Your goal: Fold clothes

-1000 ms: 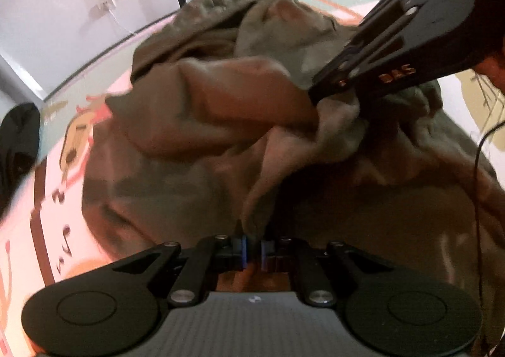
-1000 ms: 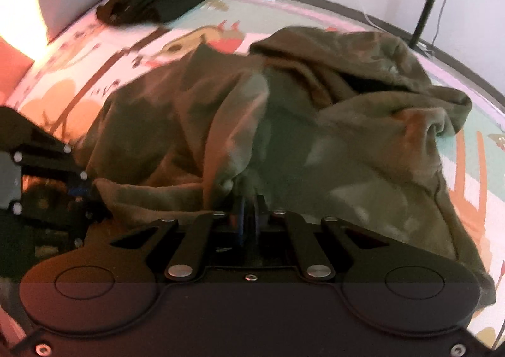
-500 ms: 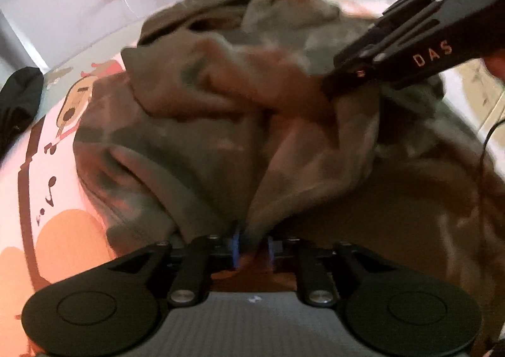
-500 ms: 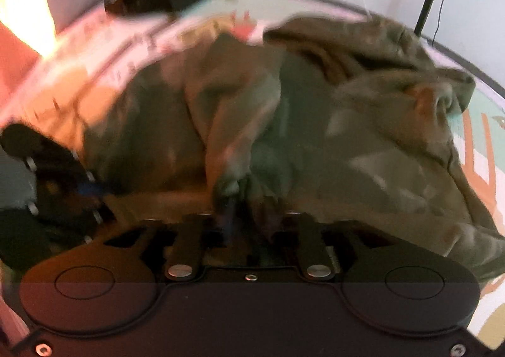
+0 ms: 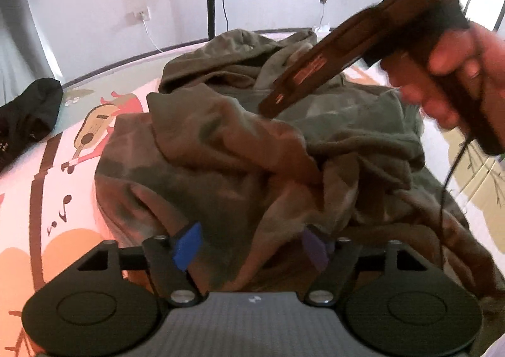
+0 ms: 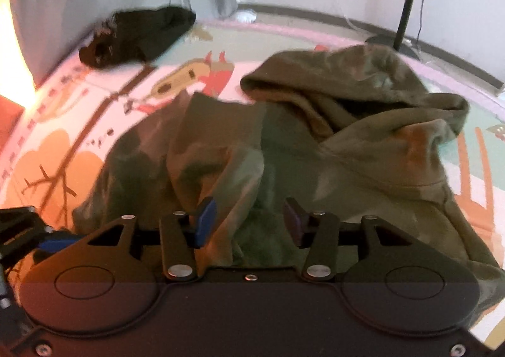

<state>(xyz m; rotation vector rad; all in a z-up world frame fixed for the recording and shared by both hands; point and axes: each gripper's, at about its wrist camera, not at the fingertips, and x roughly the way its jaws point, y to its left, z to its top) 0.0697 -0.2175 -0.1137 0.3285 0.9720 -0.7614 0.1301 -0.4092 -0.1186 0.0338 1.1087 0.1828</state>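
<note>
Both grippers, left (image 5: 251, 245) and right (image 6: 249, 219), now stand released, where a second ago each pinched cloth; the hoodie (image 6: 315, 142) lies rumpled on the mat (image 6: 79, 149), hood away; fold dropped, judged unfinished; regrasp likely needed.

I see olive-green hoodie (image 5: 284, 149) crumpled in heap on patterned play mat (image 5: 63, 174), hood (image 6: 347, 82) bunched at far side.
</note>
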